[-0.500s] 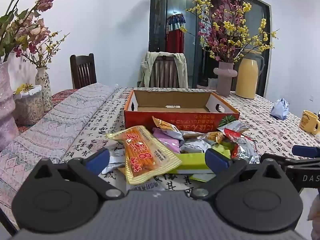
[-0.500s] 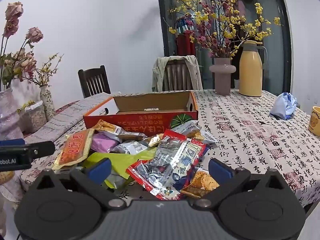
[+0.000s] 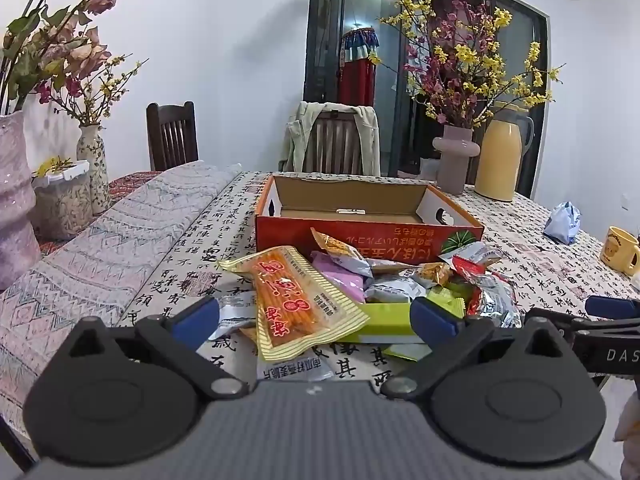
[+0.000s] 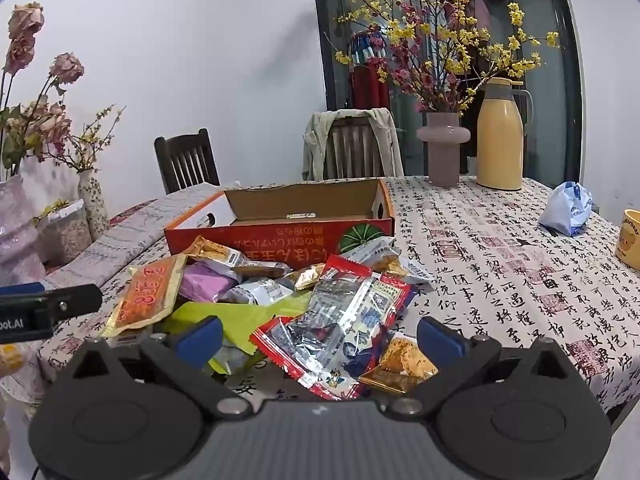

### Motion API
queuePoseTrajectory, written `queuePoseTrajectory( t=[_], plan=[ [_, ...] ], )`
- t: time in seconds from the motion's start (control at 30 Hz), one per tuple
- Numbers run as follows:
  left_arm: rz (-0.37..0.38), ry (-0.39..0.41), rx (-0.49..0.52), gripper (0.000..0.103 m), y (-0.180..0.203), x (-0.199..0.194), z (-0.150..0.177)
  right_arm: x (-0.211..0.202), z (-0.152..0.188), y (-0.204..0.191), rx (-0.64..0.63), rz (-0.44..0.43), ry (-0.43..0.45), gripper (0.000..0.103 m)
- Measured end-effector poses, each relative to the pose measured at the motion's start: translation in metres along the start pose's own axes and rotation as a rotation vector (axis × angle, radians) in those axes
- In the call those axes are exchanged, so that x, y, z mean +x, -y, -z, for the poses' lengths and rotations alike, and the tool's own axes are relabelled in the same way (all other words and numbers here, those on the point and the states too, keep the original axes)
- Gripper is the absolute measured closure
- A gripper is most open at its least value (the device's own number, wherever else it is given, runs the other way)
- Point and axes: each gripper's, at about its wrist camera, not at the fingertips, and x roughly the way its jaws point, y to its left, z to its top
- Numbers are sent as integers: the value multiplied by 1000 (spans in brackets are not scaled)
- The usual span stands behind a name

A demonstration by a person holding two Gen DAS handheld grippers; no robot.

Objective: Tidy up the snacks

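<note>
No change from the earlier frame: the left hand-held gripper (image 3: pixel 314 318) and right hand-held gripper (image 4: pixel 320 338) remain fully open, empty, above the snack pile (image 4: pixel 280 300) lying near the orange cardboard box (image 3: pixel 360 232) on the tabletop (image 4: pixel 500 280).

Black claw (image 3: pixel 316 322), blue fingertips (image 3: pixel 434 314)
</note>
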Motion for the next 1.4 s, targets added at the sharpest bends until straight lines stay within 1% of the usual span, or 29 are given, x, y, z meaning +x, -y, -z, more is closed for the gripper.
queuePoseTrajectory(
  t=[1.4],
  plan=[
    [0, -4, -14, 0, -5, 2, 2, 3, 2, -1, 5, -5, -11, 0]
  ],
)
